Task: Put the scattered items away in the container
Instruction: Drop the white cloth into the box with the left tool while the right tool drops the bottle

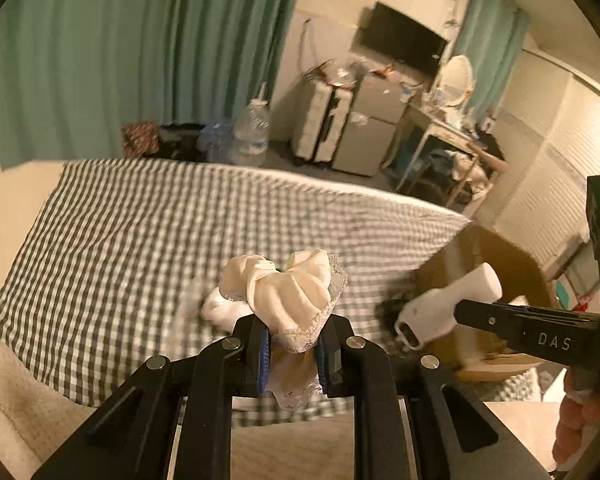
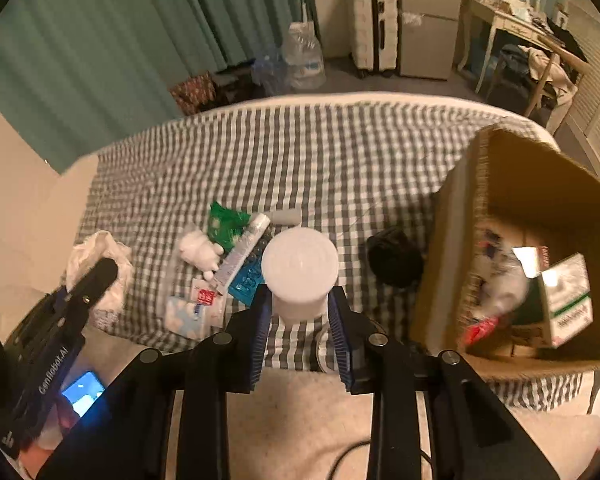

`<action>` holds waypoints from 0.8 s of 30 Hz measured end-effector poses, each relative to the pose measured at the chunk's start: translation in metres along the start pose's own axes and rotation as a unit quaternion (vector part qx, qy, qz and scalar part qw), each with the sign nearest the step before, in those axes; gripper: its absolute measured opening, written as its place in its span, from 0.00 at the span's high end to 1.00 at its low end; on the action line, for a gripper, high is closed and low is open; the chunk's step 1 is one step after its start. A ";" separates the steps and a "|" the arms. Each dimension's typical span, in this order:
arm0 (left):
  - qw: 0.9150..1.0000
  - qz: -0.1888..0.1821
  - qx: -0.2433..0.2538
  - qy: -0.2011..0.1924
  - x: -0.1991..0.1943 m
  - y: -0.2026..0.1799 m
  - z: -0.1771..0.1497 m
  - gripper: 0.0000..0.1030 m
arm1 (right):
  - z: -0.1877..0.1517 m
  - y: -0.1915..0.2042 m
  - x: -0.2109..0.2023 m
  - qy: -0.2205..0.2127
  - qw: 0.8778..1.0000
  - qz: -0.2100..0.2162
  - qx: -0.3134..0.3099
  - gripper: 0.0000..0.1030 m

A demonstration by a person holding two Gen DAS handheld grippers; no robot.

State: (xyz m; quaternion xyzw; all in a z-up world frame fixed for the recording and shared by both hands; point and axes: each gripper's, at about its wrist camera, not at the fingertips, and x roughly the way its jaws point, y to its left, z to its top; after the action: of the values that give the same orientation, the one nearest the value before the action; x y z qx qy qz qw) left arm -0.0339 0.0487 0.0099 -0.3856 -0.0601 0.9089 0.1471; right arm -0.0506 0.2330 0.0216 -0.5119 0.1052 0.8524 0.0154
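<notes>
My left gripper (image 1: 292, 354) is shut on a cream lace-edged cloth (image 1: 288, 292) and holds it above the checked bed cover (image 1: 140, 220). My right gripper (image 2: 300, 320) is shut on a white plastic bottle (image 2: 300, 272), which also shows in the left wrist view (image 1: 452, 304), near the open cardboard box (image 2: 512, 168) at the right. The box holds a green-and-white carton (image 2: 568, 300) and other items. On the cover lie a toothpaste tube (image 2: 244, 250), a green packet (image 2: 224, 222), a white plush (image 2: 200, 250), a blue packet (image 2: 246, 278), small sachets (image 2: 192, 312) and a black bundle (image 2: 394, 258).
A cream blanket (image 2: 300, 420) lies at the near bed edge. Beyond the bed are green curtains (image 2: 100, 40), water bottles (image 2: 304, 60), a white suitcase (image 2: 372, 32), a small fridge (image 2: 428, 24) and a cluttered desk (image 2: 532, 28).
</notes>
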 end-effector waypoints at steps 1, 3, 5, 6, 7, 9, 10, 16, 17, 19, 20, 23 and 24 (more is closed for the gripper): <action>1.000 -0.001 0.007 -0.002 -0.004 -0.009 0.002 0.82 | -0.001 0.001 -0.007 -0.008 1.000 0.003 0.004 0.72; 1.000 -0.002 0.025 -0.008 -0.014 -0.030 0.007 0.82 | -0.003 -0.009 -0.029 -0.026 0.999 0.015 0.015 0.73; 0.999 -0.011 0.038 -0.010 -0.022 -0.051 0.011 0.82 | -0.003 -0.018 -0.052 -0.042 0.999 0.023 0.012 0.74; 0.999 -0.014 0.044 -0.013 -0.025 -0.061 0.013 0.82 | -0.003 -0.019 -0.060 -0.050 0.998 0.023 0.011 0.74; 0.998 -0.015 0.052 -0.015 -0.027 -0.074 0.015 0.82 | -0.005 -0.024 -0.072 -0.063 0.998 0.022 0.013 0.74; 0.997 -0.022 0.066 -0.016 -0.027 -0.099 0.018 0.82 | -0.004 -0.035 -0.091 -0.085 0.996 0.018 0.014 0.80; 0.997 -0.026 0.069 -0.015 -0.026 -0.109 0.020 0.82 | -0.002 -0.041 -0.099 -0.095 0.995 0.014 0.016 0.91; 0.994 -0.059 0.097 0.006 0.006 -0.184 0.025 0.82 | 0.007 -0.104 -0.128 -0.126 0.991 -0.012 0.043 0.92; 0.992 -0.071 0.100 0.015 0.016 -0.199 0.024 0.82 | 0.008 -0.116 -0.125 -0.123 0.991 -0.017 0.045 0.92; 0.990 -0.091 0.100 0.034 0.035 -0.220 0.019 0.82 | 0.008 -0.138 -0.122 -0.119 0.991 -0.019 0.060 0.92; 0.989 -0.094 0.104 0.043 0.047 -0.231 0.015 0.82 | 0.009 -0.150 -0.118 -0.116 0.990 -0.022 0.076 0.92; 0.986 -0.094 0.124 0.067 0.077 -0.254 -0.001 0.82 | 0.013 -0.176 -0.103 -0.095 0.990 -0.035 0.099 0.92; 0.985 -0.094 0.126 0.073 0.086 -0.258 -0.006 0.82 | 0.012 -0.184 -0.100 -0.088 0.990 -0.032 0.105 0.92</action>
State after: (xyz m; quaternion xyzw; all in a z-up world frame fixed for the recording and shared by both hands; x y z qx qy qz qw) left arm -0.0288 0.3208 0.0048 -0.4215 0.0299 0.8607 0.2838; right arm 0.0106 0.4229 0.0847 -0.4337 0.1757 0.8775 0.1053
